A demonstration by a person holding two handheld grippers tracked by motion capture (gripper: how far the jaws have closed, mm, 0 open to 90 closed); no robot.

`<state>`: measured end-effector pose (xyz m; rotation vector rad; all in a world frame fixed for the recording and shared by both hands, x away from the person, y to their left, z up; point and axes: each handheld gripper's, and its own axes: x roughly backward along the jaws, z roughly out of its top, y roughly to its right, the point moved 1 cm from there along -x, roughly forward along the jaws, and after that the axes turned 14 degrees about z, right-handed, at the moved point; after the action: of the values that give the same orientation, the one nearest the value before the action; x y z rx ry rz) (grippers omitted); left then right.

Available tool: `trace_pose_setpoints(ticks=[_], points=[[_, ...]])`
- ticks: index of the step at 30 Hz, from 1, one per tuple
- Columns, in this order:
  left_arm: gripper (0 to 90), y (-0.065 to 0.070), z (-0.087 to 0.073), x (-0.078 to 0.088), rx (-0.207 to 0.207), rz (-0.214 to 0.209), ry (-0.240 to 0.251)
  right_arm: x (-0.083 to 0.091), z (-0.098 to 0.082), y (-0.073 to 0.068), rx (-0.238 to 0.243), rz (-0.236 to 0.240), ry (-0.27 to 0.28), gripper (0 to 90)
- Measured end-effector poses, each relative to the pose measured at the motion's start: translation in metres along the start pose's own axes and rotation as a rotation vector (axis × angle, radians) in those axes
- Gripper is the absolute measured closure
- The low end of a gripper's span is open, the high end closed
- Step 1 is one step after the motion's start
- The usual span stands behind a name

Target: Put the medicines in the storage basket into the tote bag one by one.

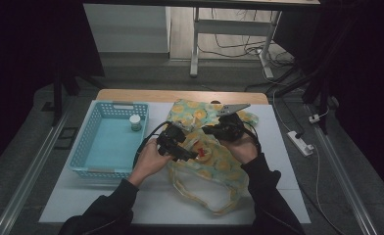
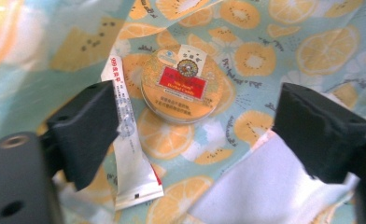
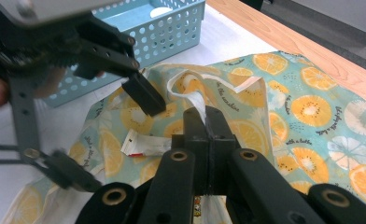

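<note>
The right claw [image 3: 204, 116] is pressed together, pinching the white handle strap [image 3: 195, 93] of the orange-print teal fabric bag [image 1: 214, 161] on the white surface [image 1: 288, 161]. The left claw [image 2: 195, 135] is spread wide, w/ nothing gripped, over a round gold tin [image 2: 183, 84] & a white sachet [image 2: 130, 149] inside the bag.

Dark long sleeves [image 1: 266, 178]; black perforated linkage fingers [image 3: 144, 95] (brass-ringed screw holes), black cables [image 1: 148, 137].

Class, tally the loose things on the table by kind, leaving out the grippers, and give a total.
Baskets: 1
Small jars: 1
Fruit-print bags: 1
Round tins: 1
Sachets: 1
Total: 5
</note>
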<state>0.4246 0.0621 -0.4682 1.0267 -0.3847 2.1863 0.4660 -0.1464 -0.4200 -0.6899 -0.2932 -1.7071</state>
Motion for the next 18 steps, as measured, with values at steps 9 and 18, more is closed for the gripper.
trace_pose_setpoints(ticks=[9,18], points=[[0.0,-0.014,-0.012,0.016,0.013,-0.054,0.033,-0.001,0.0,0.0,0.0,0.001,-0.002,89.2],[0.0,-0.035,-0.024,0.034,0.055,-0.047,0.08,-0.001,-0.001,0.0,-0.002,0.002,-0.004,89.2]])
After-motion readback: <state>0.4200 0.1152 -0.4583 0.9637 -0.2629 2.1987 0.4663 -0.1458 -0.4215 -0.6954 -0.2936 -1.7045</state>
